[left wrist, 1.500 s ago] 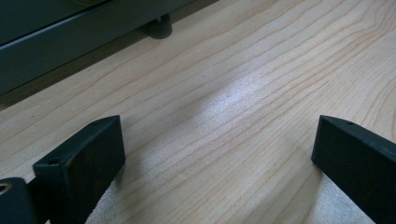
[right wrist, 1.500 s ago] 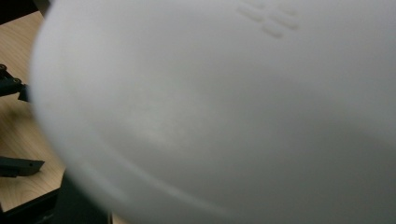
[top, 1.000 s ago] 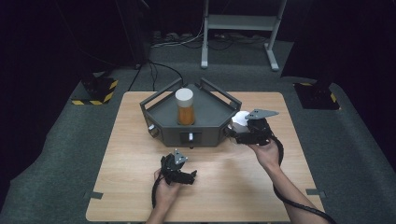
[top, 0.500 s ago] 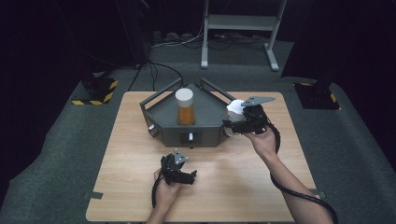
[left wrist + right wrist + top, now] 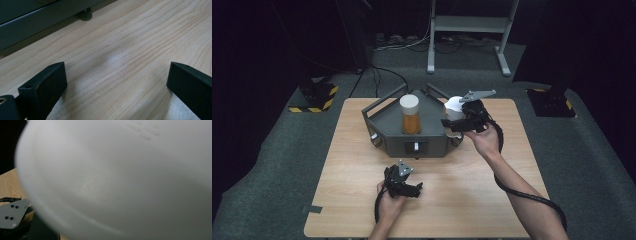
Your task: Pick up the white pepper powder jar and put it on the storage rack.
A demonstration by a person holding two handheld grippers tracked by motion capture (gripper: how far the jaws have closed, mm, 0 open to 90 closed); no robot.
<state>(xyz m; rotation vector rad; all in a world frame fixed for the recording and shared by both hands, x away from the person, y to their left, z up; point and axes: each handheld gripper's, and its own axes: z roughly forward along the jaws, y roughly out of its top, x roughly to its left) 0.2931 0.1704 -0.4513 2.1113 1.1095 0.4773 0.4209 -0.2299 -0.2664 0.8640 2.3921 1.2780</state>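
A grey angular device [image 5: 388, 121] stands on the far half of the wooden table [image 5: 342, 165] and carries an orange bottle [image 5: 411, 122] with a white cap [image 5: 409, 102]. My right gripper [image 5: 454, 116] hovers over the device's right rear corner, shut on a white round object [image 5: 455, 106], perhaps a cup or lid. That object [image 5: 120, 177] sits blurred and very close in the right gripper view, where it hides the jaws. My left gripper [image 5: 408, 180] rests on the table in front of the device. It [image 5: 115, 82] stands open over bare wood.
The device's front wall and one rubber foot [image 5: 85, 15] lie just beyond the left jaws. Handle bars [image 5: 382, 98] stick out at the device's rear. A metal stand [image 5: 467, 30] and cables are on the floor behind the table. Yellow-black blocks [image 5: 314, 97] flank the table.
My right gripper has carried the white object up and to the left, from the table beside the device to above its right rear corner. The left gripper has stayed put.
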